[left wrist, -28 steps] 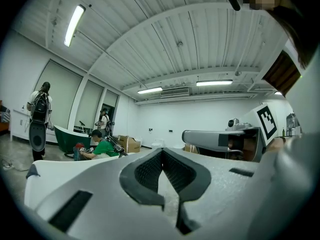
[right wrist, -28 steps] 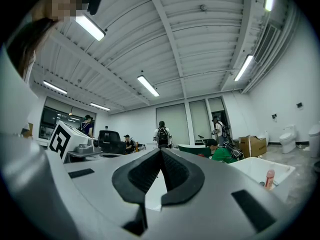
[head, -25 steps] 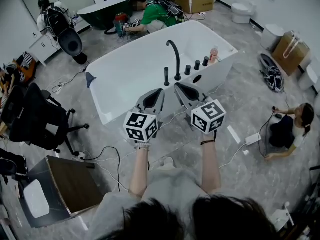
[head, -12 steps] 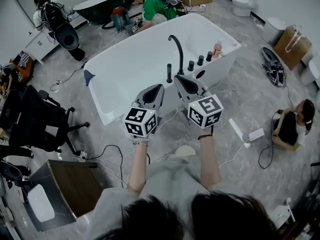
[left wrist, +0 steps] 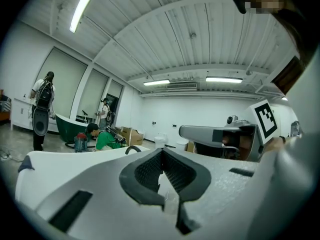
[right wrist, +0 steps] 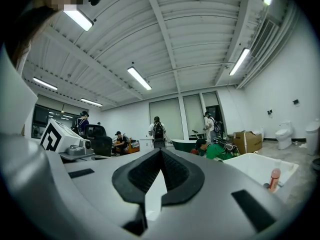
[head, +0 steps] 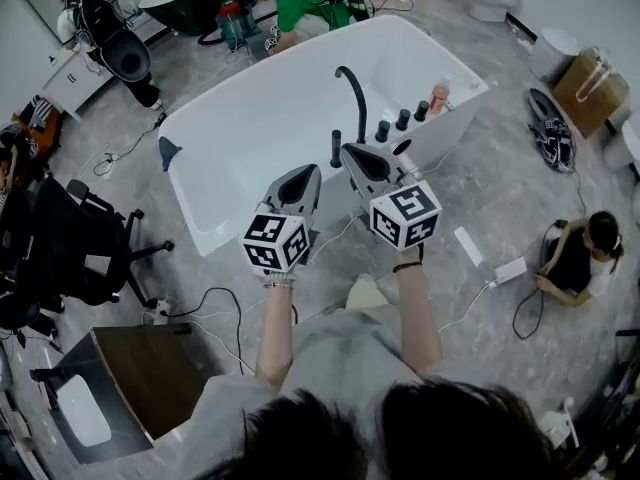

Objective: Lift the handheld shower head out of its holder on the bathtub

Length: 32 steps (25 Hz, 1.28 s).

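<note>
The handheld shower head point(head: 336, 149) is a short black stick standing upright in its holder on the near rim of the white bathtub point(head: 230, 128), left of the tall curved black faucet point(head: 350, 98). Both grippers are held level side by side in front of that rim. My right gripper point(head: 350, 150) is shut and empty, its tip just right of the shower head in the head view. My left gripper point(head: 308, 171) is shut and empty too, a little lower and to the left. In the left gripper view only the faucet's arch point(left wrist: 131, 148) shows above the jaws.
Three black knobs point(head: 401, 120) and a pink bottle point(head: 438, 96) stand on the rim right of the faucet. Cables point(head: 215, 303) run over the floor near my feet. A person point(head: 575, 258) sits on the floor at right, others work behind the tub.
Both grippers have moved forward toward the tub rim and sunk a little. The right gripper's tip now lies close beside the shower head. Jaws stayed shut.
</note>
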Available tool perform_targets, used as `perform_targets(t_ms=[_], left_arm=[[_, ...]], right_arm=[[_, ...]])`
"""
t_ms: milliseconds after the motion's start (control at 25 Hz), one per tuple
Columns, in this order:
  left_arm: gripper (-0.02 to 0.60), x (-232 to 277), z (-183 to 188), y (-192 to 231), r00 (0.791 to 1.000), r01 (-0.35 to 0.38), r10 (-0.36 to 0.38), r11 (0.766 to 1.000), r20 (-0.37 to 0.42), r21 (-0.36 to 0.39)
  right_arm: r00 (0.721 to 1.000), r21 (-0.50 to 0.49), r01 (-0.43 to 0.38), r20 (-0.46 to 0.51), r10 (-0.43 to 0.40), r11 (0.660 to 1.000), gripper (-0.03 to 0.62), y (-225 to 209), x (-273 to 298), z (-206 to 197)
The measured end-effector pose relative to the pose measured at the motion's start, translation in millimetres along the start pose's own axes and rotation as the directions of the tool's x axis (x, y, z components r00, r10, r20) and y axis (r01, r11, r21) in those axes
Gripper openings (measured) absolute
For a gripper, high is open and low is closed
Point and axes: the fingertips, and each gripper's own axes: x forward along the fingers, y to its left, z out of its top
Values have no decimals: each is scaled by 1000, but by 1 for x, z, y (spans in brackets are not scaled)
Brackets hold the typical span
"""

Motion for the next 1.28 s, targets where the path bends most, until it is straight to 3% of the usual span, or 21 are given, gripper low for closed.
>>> perform_targets(t_ms=[720, 1040, 1280], left_arm=[[5, 96, -39, 43, 991, -98, 90, 991, -96, -86], [5, 125, -63, 53, 979, -153, 133, 980, -155, -125], [5, 132, -102, 69, 962, -192, 156, 970, -226, -150]], right_arm=[[986, 53, -88, -139, 95, 995, 2, -88, 61, -56], [964, 105, -132, -216, 152, 986, 2, -116, 77, -88], [935, 126, -181, -286, 211, 975, 2, -123, 88, -127]])
